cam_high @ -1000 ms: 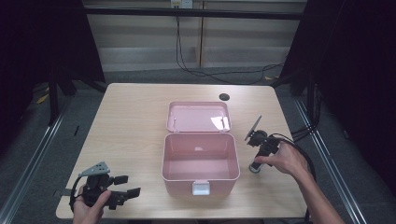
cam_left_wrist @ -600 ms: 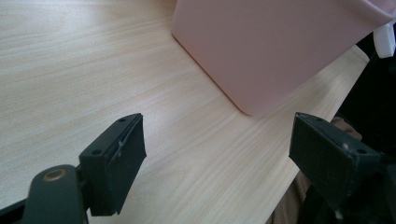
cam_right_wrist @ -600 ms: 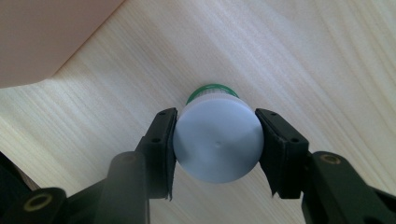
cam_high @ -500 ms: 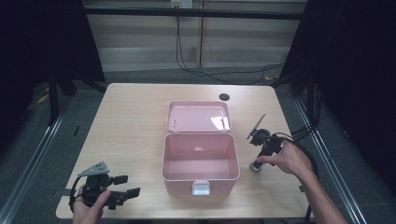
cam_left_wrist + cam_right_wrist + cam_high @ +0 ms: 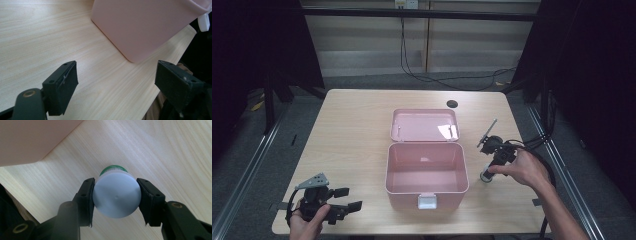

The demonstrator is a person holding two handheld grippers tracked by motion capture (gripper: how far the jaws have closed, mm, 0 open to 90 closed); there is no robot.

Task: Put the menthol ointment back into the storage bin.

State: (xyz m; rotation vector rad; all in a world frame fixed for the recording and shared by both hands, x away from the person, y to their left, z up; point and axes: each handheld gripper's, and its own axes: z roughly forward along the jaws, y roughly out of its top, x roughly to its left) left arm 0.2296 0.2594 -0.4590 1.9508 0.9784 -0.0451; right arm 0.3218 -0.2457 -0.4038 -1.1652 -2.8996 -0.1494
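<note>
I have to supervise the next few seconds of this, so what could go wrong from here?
The right claw grips the small white-capped bottle only by its round cap, so it might twist or slip out when lifted. The bottle stands close beside the open pink box; swinging it over could knock the near wall. The raised lid leans back unsupported and might drop shut if the box is bumped.
</note>
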